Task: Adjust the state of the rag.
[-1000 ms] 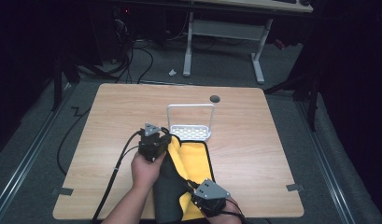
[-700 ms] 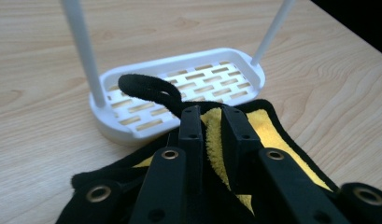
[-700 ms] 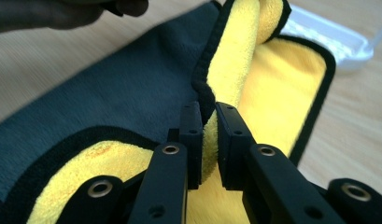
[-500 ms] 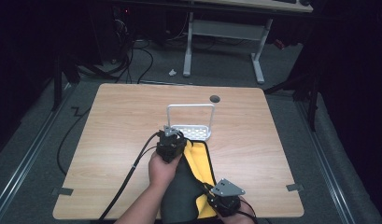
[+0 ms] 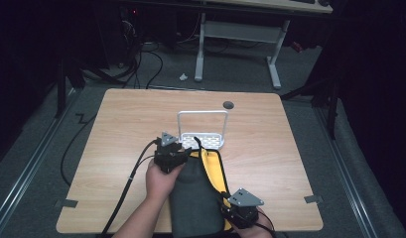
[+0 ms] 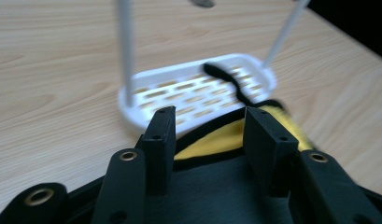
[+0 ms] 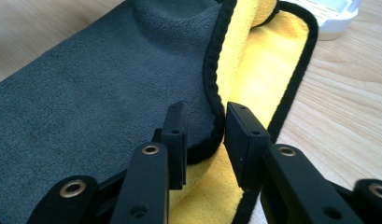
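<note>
Both grippers' jaws, just opening, straddle the cloth point(image 5: 195, 193) beside the white rack point(image 5: 203, 130).

A pale wooden worktop point(image 5: 121, 148) is carrying a folded grey and yellow cloth point(image 5: 195, 198), lying under the left gripper point(image 5: 173, 157) and beside the right gripper point(image 5: 235, 215). A white slotted rack point(image 5: 203, 141) is sitting just beyond the left gripper, touching the cloth's far edge.

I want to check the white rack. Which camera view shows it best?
The high view: the whole white rack with its tall handle, beside the cloth. The left gripper view shows its slotted base close but blurred; the right gripper view shows a corner.
</note>
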A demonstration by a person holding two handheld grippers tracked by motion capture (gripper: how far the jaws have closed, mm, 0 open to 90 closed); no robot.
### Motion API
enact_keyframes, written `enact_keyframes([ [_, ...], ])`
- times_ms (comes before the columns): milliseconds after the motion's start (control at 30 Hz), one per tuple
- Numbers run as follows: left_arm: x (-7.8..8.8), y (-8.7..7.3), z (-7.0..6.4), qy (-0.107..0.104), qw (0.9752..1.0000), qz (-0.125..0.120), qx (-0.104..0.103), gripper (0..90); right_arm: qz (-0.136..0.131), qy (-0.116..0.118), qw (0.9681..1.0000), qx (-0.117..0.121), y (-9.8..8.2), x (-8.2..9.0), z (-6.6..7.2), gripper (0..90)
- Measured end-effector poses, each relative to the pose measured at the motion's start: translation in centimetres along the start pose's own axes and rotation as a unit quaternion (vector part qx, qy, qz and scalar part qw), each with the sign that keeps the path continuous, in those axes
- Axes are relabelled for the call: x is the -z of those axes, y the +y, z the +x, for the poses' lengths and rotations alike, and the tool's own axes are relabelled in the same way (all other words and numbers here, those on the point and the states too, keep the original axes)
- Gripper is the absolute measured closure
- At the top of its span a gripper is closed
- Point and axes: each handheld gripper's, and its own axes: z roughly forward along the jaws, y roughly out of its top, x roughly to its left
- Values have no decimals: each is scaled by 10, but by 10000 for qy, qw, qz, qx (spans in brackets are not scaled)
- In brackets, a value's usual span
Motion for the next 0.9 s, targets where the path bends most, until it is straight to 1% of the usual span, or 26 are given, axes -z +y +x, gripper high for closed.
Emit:
enact_keyframes([
  [100,-5,-6,8,202,9994,276,-77,542,47,-26,10000,13,-1,-2,-2,707],
  [200,-12,-13,11,387,9976,531,-234,546,49,-50,10000,-65,-1,-5,-5,688],
  [267,-16,-16,12,476,9963,639,-307,621,26,-75,9999,-95,0,-6,-7,678],
  [300,-16,-17,13,540,9956,683,-351,678,16,-91,9999,-108,0,-6,-7,674],
  [333,-17,-18,13,575,9954,684,-353,742,17,-98,9999,-110,0,-6,-8,671],
  [367,-16,-19,14,538,9959,651,-336,812,18,-116,9999,-110,0,-6,-9,669],
  [433,-15,-20,14,589,9953,615,-456,900,27,-144,9998,-117,0,-7,-10,668],
  [467,-15,-20,14,575,9956,579,-469,900,46,-157,9998,-130,-1,-8,-11,668],
  [567,-10,-20,16,631,9960,400,-498,900,134,-169,9997,-130,-2,-13,-14,671],
  [600,-9,-19,17,636,9962,353,-485,900,185,-193,9996,-126,-2,-15,-16,673],
  [667,-6,-19,20,632,9967,310,-408,900,262,-197,9993,-204,-4,-18,-19,672],
  [733,-5,-19,22,536,9978,221,-326,900,238,-212,9992,-251,-3,-18,-22,657],
  [800,-8,-20,22,247,9989,264,-289,898,137,-182,9993,-281,3,-18,-21,628],
  [833,-9,-20,21,183,9991,225,-310,784,67,-155,9995,-284,8,-19,-21,618],
  [867,-11,-21,20,143,9992,182,-330,712,44,-118,9995,-304,14,-22,-21,612],
  [900,-13,-22,19,130,9992,204,-322,639,9,-124,9996,-268,20,-25,-19,612],
])
